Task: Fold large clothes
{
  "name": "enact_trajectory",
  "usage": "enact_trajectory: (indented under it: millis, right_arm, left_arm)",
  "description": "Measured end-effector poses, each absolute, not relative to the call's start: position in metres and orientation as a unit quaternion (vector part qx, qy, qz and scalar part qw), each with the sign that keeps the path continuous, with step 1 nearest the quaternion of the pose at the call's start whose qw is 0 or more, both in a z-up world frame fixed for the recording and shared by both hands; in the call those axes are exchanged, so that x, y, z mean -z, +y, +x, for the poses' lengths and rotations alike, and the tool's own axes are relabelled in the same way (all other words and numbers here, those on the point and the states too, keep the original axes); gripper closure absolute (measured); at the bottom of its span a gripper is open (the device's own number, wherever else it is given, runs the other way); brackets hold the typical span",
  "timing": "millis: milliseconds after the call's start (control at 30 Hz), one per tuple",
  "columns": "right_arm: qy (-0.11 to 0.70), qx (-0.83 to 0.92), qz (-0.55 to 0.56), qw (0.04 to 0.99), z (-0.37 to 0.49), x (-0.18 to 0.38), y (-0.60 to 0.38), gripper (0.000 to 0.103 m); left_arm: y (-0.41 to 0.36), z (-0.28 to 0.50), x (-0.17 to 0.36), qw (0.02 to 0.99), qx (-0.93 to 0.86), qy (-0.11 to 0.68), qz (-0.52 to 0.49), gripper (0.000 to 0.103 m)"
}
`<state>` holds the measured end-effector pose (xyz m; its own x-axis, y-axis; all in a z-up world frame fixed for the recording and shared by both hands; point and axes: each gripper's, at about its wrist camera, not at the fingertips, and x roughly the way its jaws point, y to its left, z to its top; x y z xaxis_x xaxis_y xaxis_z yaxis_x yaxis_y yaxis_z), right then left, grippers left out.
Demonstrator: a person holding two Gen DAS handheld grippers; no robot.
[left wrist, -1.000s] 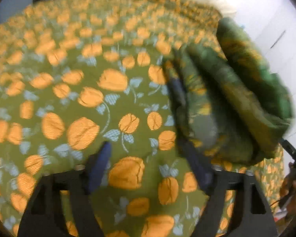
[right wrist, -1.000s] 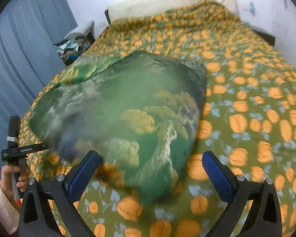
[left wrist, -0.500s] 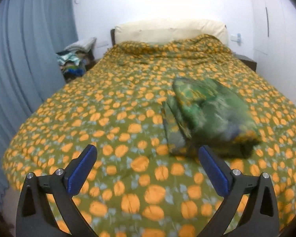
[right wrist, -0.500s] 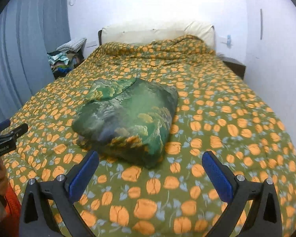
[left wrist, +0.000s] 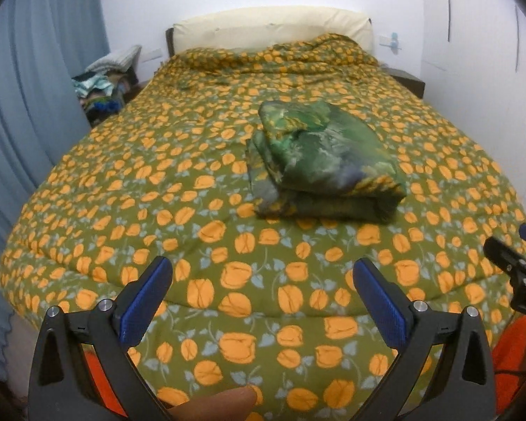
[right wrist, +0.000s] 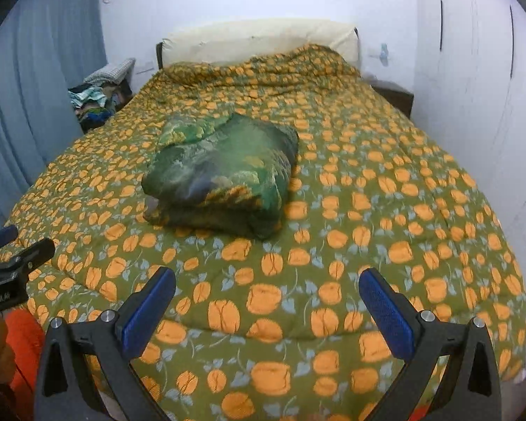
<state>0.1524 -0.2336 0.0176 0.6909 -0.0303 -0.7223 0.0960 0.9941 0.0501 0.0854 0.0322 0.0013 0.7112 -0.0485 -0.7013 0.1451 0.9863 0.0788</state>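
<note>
Cloth (left wrist: 324, 161): green, folded thick, mid-bed (left wrist: 129, 189) | handling: likely soft, light, slippery, layers prone to slide | hold: probably best under near folded edge | left gripper (left wrist: 263, 301): jaws wide, empty, at bed foot | right gripper (right wrist: 267, 307): same

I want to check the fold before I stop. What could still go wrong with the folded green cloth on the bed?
1. The folded green patterned cloth looks puffy and its left layers lie uneven, so it may slowly spring open.
2. It rests on the soft quilted orange-flowered bedspread, so a push on the bed may tip the stack.
3. Both the left gripper and the right gripper are open and hold nothing, so nothing steadies it.
</note>
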Motion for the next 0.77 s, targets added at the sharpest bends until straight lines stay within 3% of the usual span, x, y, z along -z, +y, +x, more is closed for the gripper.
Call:
enact_trajectory:
  millis: [767]
  right_arm:
    - [0.406, 0.049, -0.005, 0.912, 0.141, -0.018, -0.209, 0.0]
  left_arm:
    - [0.027, 0.078, 0.0, 0.931, 0.044, 0.355, 0.065, 0.0]
